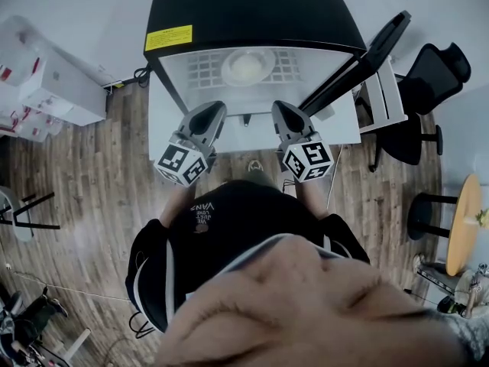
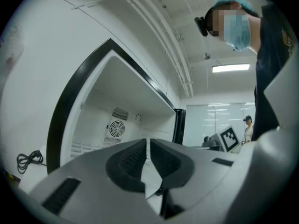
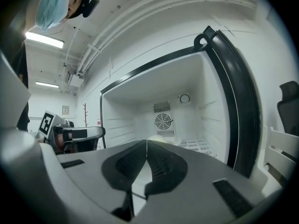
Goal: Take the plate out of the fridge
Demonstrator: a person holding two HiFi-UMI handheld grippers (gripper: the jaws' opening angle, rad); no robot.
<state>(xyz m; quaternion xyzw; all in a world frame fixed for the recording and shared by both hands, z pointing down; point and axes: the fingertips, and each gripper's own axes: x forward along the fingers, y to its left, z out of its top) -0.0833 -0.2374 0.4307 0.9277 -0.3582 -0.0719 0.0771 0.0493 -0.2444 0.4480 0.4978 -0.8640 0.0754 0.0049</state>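
Observation:
A black fridge stands open before me, its door swung out to the right. On the wire shelf inside lies a white plate. My left gripper and right gripper hover side by side just in front of the opening, both shut and empty, short of the plate. In the left gripper view the closed left gripper points into the white interior past the back fan. Just above the tips of the right gripper the plate peeks out.
White boxes sit on the wood floor to the left. Right of the door are a white frame, a black office chair and a round wooden table. A cable lies coiled by the fridge's left side.

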